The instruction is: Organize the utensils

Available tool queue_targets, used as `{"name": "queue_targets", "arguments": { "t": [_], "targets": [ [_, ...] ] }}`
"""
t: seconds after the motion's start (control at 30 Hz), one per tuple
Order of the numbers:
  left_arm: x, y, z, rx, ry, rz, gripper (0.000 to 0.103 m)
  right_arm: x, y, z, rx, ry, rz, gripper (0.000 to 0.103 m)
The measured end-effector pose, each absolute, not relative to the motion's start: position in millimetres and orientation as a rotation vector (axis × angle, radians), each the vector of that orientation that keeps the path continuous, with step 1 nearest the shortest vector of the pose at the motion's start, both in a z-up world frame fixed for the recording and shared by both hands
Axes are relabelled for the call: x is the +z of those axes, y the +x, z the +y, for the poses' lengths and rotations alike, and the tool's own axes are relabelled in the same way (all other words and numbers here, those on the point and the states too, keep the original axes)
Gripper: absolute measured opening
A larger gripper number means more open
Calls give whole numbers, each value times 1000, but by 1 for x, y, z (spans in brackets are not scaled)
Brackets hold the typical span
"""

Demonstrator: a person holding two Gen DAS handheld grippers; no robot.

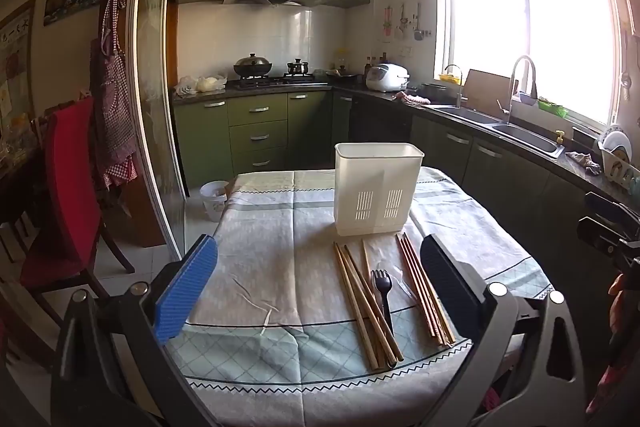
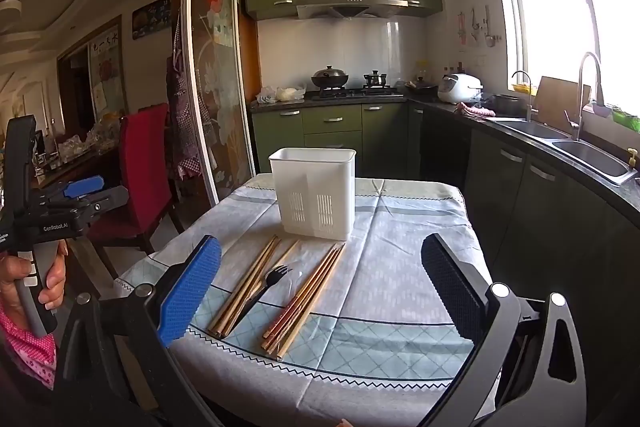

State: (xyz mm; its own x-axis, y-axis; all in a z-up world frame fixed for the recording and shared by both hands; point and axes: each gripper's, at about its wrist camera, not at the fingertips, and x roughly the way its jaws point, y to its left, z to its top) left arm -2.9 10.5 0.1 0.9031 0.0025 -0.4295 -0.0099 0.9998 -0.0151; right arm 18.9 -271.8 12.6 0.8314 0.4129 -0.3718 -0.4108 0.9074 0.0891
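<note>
A white utensil holder (image 1: 378, 189) (image 2: 314, 193) stands upright on the table. In front of it lie a bundle of light wooden chopsticks (image 1: 366, 307) (image 2: 248, 285), a black plastic fork (image 1: 382, 293) (image 2: 266, 285) and a bundle of reddish-brown chopsticks (image 1: 426, 291) (image 2: 308, 301). My left gripper (image 1: 320, 275) is open and empty, held above the table's near edge, left of the utensils. My right gripper (image 2: 322, 279) is open and empty, above the near edge, with the utensils between its fingers in its view. The left gripper also shows at the left of the right wrist view (image 2: 82, 187).
The table wears a checked grey-blue cloth (image 1: 280, 227) (image 2: 400, 247). A red chair (image 1: 68, 187) (image 2: 146, 163) stands at its left, a white bin (image 1: 214, 199) on the floor beyond. Green cabinets, stove and a sink counter (image 1: 520, 135) (image 2: 580, 147) run behind and right.
</note>
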Motion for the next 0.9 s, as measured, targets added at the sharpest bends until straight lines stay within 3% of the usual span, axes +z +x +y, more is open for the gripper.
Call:
{"name": "queue_targets", "arguments": {
  "t": [0.9],
  "targets": [
    [-8,0,12,13,-31,456,97,12,18,-267,432,3,399,99]
  ]
}}
